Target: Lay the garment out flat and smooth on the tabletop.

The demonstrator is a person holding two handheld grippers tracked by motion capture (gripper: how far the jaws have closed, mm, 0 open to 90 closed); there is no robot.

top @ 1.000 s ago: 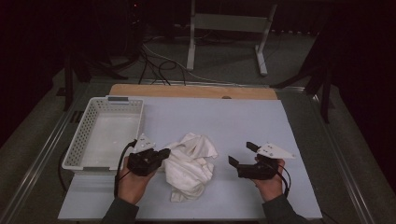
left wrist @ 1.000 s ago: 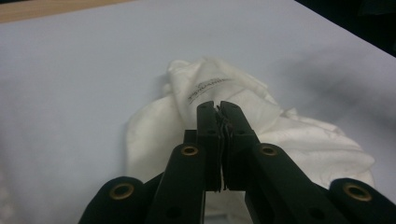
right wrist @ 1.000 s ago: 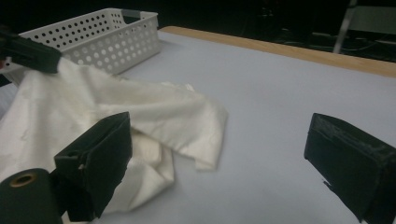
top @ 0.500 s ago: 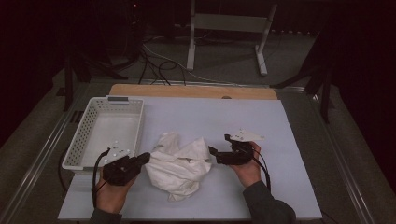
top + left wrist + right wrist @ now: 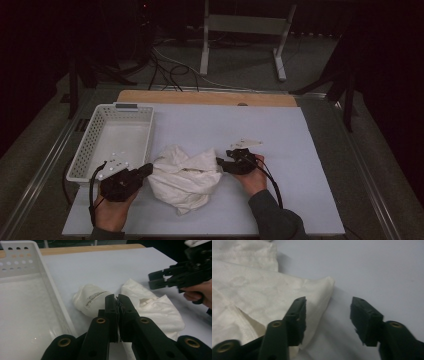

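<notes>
High view: crumpled white cloth [image 5: 185, 176] lying on the pale desk [image 5: 300, 150] toward the near edge, roughly midway between the two side edges, just right of the white perforated basket [image 5: 114, 142] standing at the left edge. Wooden strip [image 5: 206, 97] along the far edge of the desk.

Left gripper [image 5: 141, 172] held low at the cloth's left margin, near the basket's near right corner; left hand [image 5: 111, 212] wrapped around the body from below, forearm entering from the near edge, cable looping beside the wrist. Jaws pointing right and slightly away, toward the cloth.

Left gripper view: left gripper [image 5: 117, 300] with jaws pressed together, a thin ragged line between the pads, tips against the cloth [image 5: 150, 307] at a fold beside a rolled portion bearing a printed label; whether fabric is pinched between them cannot be told. Basket wall [image 5: 53, 302] running along the left.

Right gripper [image 5: 220, 164] at the cloth's right margin, jaws pointing left into the fabric; right hand [image 5: 252, 175] gripping from behind, sleeve and forearm angled in from the near edge.

Right gripper view: right gripper [image 5: 328, 311] with jaws spread wide, clasping nothing; one jaw resting over a corner of the cloth [image 5: 257, 297], the other above bare desk [image 5: 374, 270].
</notes>
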